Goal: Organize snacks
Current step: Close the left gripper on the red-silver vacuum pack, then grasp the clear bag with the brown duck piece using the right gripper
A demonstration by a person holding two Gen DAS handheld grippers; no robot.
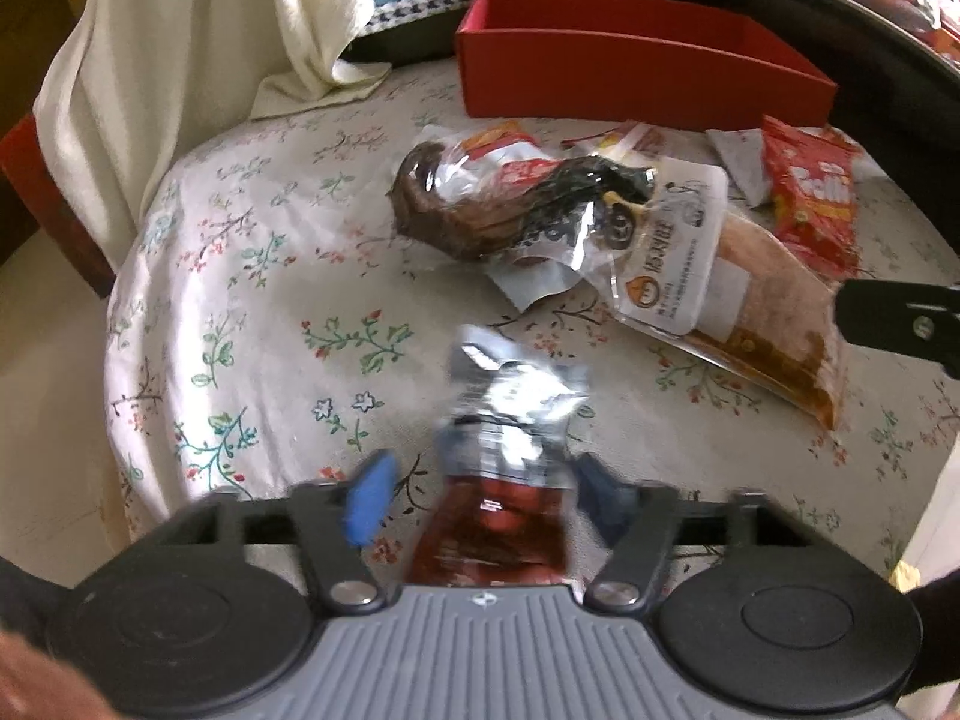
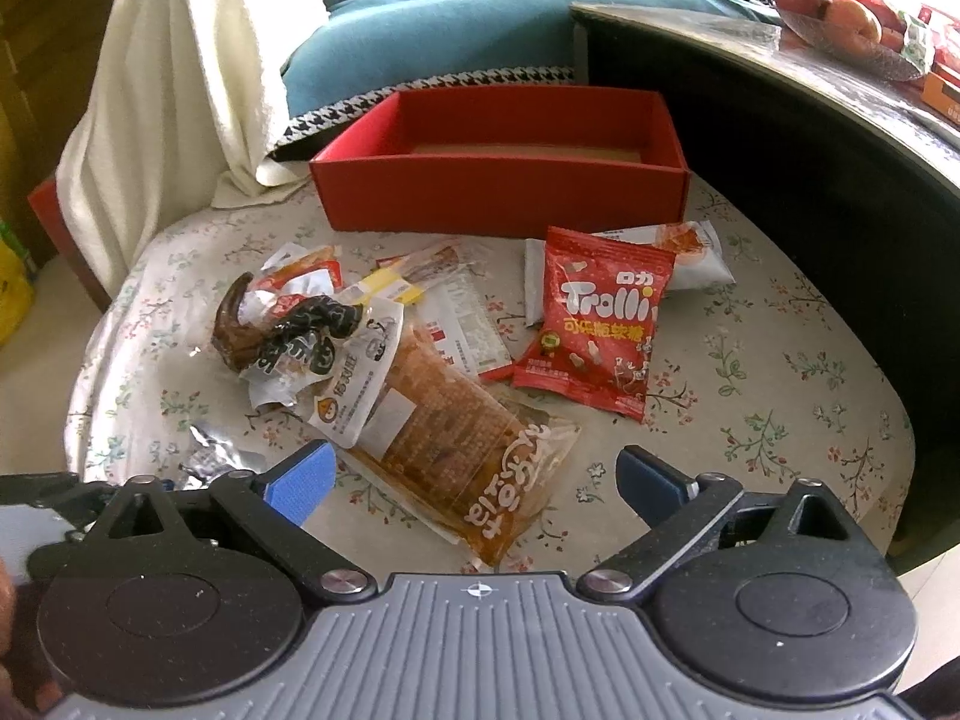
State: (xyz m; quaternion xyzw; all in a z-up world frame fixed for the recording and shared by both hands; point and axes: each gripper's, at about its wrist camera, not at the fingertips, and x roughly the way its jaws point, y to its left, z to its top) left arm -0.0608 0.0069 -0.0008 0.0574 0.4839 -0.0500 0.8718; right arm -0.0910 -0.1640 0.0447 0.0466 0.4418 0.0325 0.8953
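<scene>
An open red box (image 2: pixel 498 192) stands at the back of a floral-covered seat (image 2: pixel 780 372); it also shows in the left wrist view (image 1: pixel 636 78). Snack packets lie in front of it: a red Trolli bag (image 2: pixel 600 324), an orange-brown packet (image 2: pixel 462 438) and a dark meat snack (image 2: pixel 282 330). My left gripper (image 1: pixel 486 480) has its jaws around a red and silver packet (image 1: pixel 504 456), which is blurred; there is a gap beside each pad. My right gripper (image 2: pixel 474 480) is open and empty, just above the orange-brown packet's near end.
A cream cloth (image 2: pixel 168 90) hangs at the left. A blue cushion (image 2: pixel 420 42) lies behind the box. A dark table (image 2: pixel 810 138) with a fruit bowl (image 2: pixel 852 24) stands at the right. White and yellow small packets (image 2: pixel 420 282) lie near the box.
</scene>
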